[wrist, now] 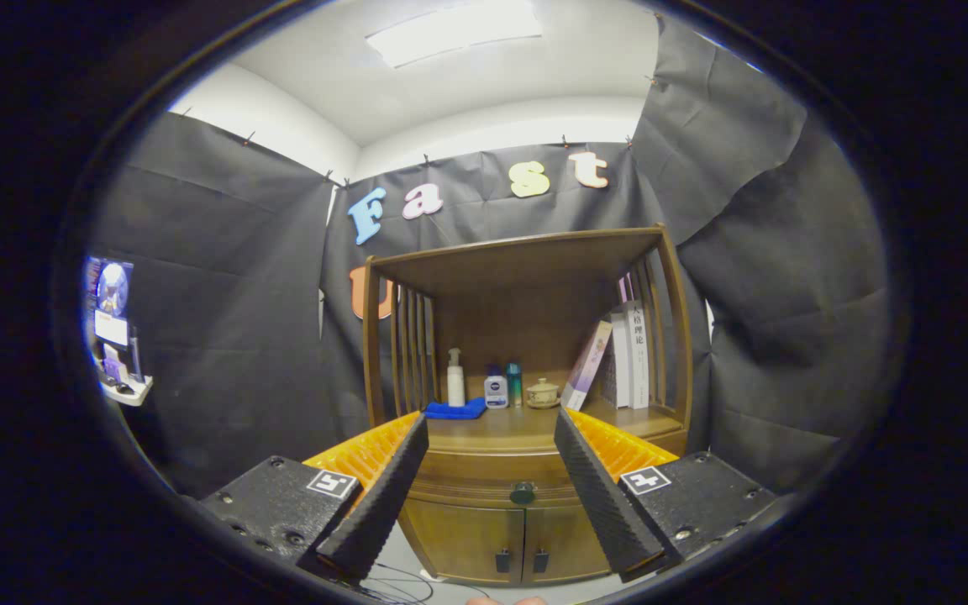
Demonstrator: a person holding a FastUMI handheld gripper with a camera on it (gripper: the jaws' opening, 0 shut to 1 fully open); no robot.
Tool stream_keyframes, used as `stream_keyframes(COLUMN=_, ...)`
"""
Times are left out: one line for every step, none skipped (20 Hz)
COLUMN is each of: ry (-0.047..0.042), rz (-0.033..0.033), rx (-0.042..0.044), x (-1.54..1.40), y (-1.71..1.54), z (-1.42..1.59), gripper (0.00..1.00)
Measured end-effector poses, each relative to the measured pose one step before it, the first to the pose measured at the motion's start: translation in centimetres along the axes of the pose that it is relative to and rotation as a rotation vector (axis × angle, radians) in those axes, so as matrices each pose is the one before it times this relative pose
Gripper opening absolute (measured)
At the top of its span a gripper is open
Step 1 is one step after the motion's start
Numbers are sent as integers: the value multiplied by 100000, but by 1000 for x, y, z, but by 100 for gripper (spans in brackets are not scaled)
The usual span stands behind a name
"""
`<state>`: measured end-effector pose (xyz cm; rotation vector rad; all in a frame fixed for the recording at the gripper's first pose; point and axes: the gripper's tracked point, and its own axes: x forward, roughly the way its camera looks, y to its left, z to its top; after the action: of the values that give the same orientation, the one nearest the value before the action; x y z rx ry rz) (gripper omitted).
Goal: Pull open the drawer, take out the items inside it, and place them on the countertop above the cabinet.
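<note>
Black cloth walls the booth under a white ceiling with a bright panel light. The hand-held gripper (491, 479) is spread wide, its ribbed, wedge-shaped fingers (379, 504) gripping nothing. Framed between them, just beyond the tips, stands a brown wooden cabinet (526, 403) with slatted sides. Its wide shallow closed drawer (492, 475) runs left to right, a round dark knob (523, 493) facing the fingers, above two small doors (501, 542). On the desk (526, 420) above sit a folded blue cloth (455, 409), a white pump bottle (455, 378), a small white jar (496, 389), a teal bottle (514, 384), a lidded ceramic cup (543, 392) and, far right, leaning books (618, 357).
</note>
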<state>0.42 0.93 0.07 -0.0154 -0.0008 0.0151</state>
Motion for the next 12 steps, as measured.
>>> stream_keyframes(ry=581, rz=-103, rx=-3, x=62, y=-22, z=-259, gripper=99)
stream_keyframes(ry=430, rz=-246, rx=-168, x=87, y=-40, z=-122, gripper=99)
stream_keyframes(ry=316, rz=-150, rx=-141, x=253, y=-102, z=-209, gripper=99)
stream_keyframes(ry=599, rz=-313, rx=-228, x=158, y=-124, z=-218, gripper=99)
stream_keyframes(ry=448, rz=-61, rx=-178, x=150, y=-41, z=-374, gripper=99)
stream_keyframes(ry=996, rz=-478, rx=-113, x=227, y=-119, z=-387, gripper=99)
stream_keyframes(ry=862, rz=-96, rx=60, x=253, y=-76, z=-499, gripper=99)
stream_keyframes(ry=664, rz=-89, rx=-15, x=364, y=-117, z=-450, gripper=99)
stream_keyframes(ry=1156, rz=-295, rx=-505, x=739, y=-102, z=-656, gripper=99)
stream_keyframes(ry=1298, rz=-374, rx=-830, x=562, y=-55, z=-641, gripper=99)
stream_keyframes(ry=1457, rz=-444, rx=-853, x=600, y=-118, z=-815, gripper=99)
stream_keyframes(ry=1167, rz=-37, rx=-595, x=755, y=-52, z=-615, gripper=99)
